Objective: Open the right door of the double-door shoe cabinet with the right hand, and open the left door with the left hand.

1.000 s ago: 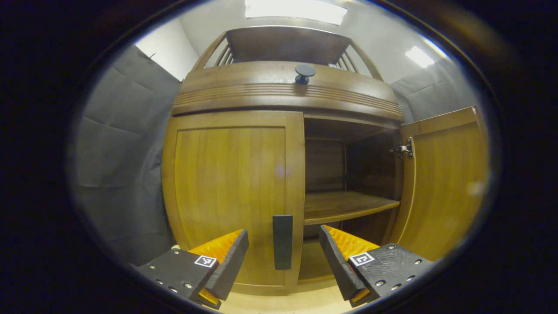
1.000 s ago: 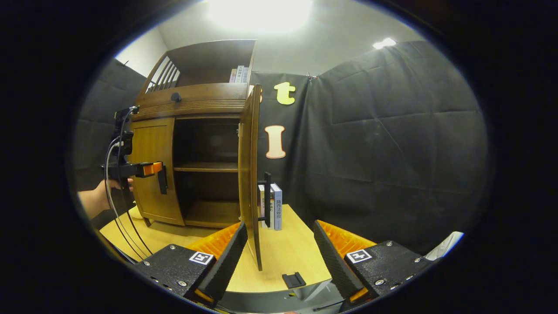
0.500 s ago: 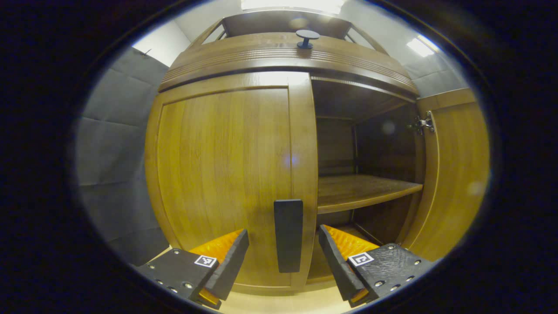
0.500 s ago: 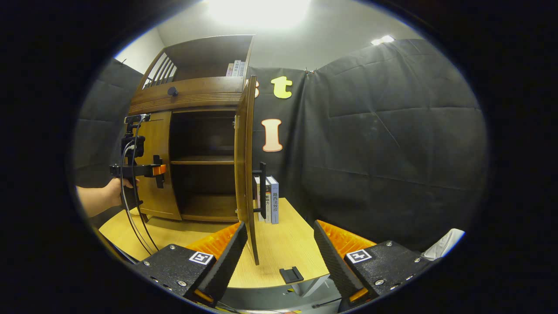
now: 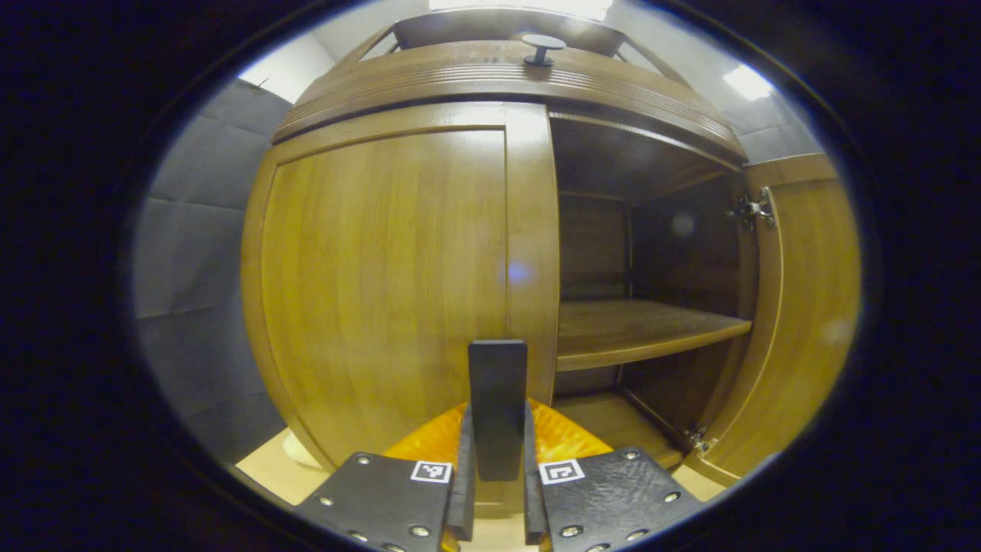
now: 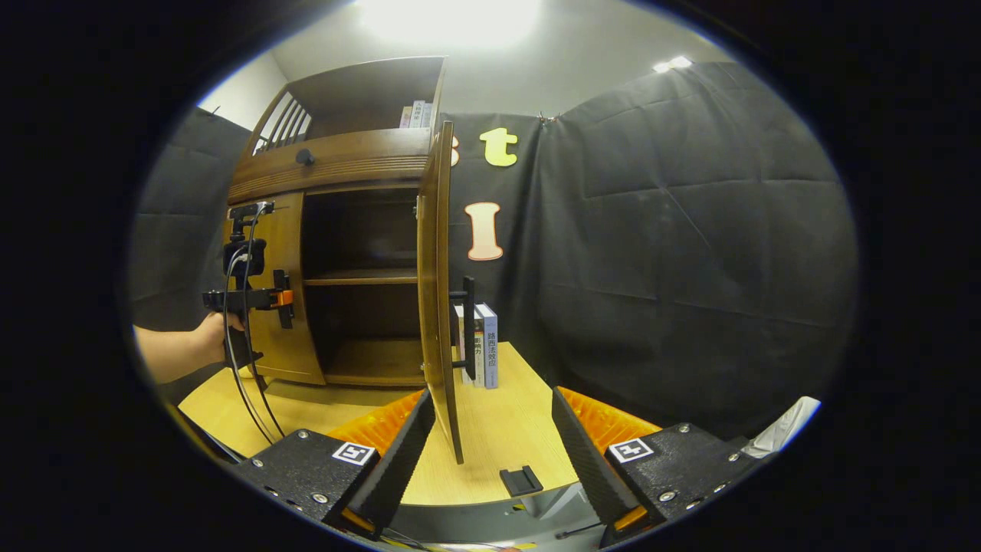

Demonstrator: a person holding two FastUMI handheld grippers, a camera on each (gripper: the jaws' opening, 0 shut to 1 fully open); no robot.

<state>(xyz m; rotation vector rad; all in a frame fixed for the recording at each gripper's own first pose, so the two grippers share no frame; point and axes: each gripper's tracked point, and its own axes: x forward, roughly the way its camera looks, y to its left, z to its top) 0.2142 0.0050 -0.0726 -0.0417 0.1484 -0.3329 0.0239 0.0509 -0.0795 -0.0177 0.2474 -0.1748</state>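
The wooden shoe cabinet [image 6: 337, 161] stands on a table. In the left gripper view its left door [image 5: 383, 268] is closed, and my left gripper [image 5: 494, 491] is shut on that door's dark vertical handle [image 5: 497, 383]. The right door [image 5: 805, 307] is swung wide open, showing an inner shelf [image 5: 636, 330]. In the right gripper view the right door [image 6: 438, 291] stands edge-on with its dark handle [image 6: 468, 328] on the far side. My right gripper [image 6: 490, 452] is open, back from that door, holding nothing. The left gripper [image 6: 280, 299] and the hand [image 6: 207, 341] holding it are at the left door.
A drawer with a dark knob [image 5: 541, 47] runs above the doors. Upright books [image 6: 484, 345] stand on the light wooden table [image 6: 490, 429] behind the open door. A small black piece [image 6: 521, 481] lies near the table's front edge. Something white [image 6: 782, 433] lies at the right.
My left gripper moved in to the left door's handle and its fingers went from open to shut on it. The right gripper stayed open and shifted only slightly.
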